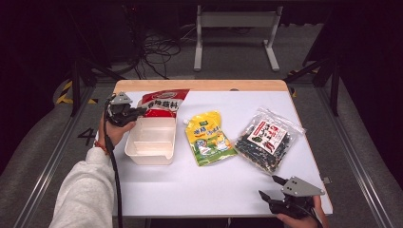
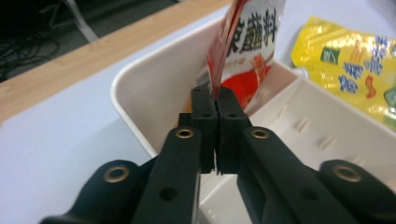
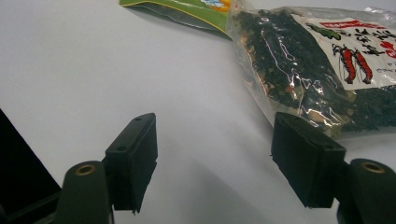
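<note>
My left gripper (image 2: 217, 100) has its fingers clamped on the red packet (image 2: 247, 56) above the white bin (image 1: 149, 141); my right gripper (image 3: 215, 154), lower right, has fingers apart.

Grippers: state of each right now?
Left gripper: jaws closed on the edge of the red packet, over the white bin.
Right gripper: jaws open, empty, beside the seaweed bag.

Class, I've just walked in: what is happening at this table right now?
A person holds a gripper in each hand. The left gripper is shut on the edge of a red packet, whose lower end sits inside the white bin. The right gripper is open above the table near the front edge, beside the seaweed bag. A yellow pouch lies between bin and bag.
</note>
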The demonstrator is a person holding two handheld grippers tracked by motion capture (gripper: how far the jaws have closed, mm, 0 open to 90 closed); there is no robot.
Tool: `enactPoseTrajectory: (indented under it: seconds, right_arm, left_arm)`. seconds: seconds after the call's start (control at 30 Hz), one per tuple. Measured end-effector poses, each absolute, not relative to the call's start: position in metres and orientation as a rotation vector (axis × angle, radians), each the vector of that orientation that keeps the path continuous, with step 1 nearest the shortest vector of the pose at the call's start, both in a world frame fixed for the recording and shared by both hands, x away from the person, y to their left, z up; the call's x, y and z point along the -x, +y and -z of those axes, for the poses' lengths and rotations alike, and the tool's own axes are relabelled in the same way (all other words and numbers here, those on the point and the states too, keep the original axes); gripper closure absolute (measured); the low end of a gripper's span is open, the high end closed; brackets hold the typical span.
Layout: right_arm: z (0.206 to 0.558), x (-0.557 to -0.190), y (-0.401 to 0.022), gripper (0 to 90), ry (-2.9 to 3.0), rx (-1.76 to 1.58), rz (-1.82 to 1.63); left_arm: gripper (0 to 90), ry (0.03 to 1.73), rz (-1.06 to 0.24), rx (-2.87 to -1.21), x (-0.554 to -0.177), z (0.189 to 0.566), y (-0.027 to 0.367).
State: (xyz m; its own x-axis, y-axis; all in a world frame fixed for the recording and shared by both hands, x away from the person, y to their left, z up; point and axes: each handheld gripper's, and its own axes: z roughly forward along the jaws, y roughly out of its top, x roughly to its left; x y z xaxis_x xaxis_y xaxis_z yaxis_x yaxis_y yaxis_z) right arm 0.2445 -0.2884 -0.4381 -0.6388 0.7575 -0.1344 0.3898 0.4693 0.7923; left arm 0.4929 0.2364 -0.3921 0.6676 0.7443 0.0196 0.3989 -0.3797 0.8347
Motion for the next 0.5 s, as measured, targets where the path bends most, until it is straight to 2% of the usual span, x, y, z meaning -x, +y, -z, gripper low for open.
enactPoseTrajectory:
  seconds: [0.17, 0.27, 0.5]
  right_arm:
    - [0.437, -0.245, -0.290, 32.9, 2.244, -0.953, -1.034]
    - [0.436, -0.245, -0.292, 33.8, 2.231, -0.967, -1.041]
    - [0.430, -0.246, -0.307, 42.4, 2.128, -1.031, -1.102]
  left_arm:
    - [78.7, 0.866, -0.546, -2.007, -0.479, 0.383, 0.237]
    - [76.3, 0.836, -0.541, -1.951, -0.463, 0.376, 0.239]
    - [68.6, 0.744, -0.588, -1.950, -0.424, 0.367, 0.237]
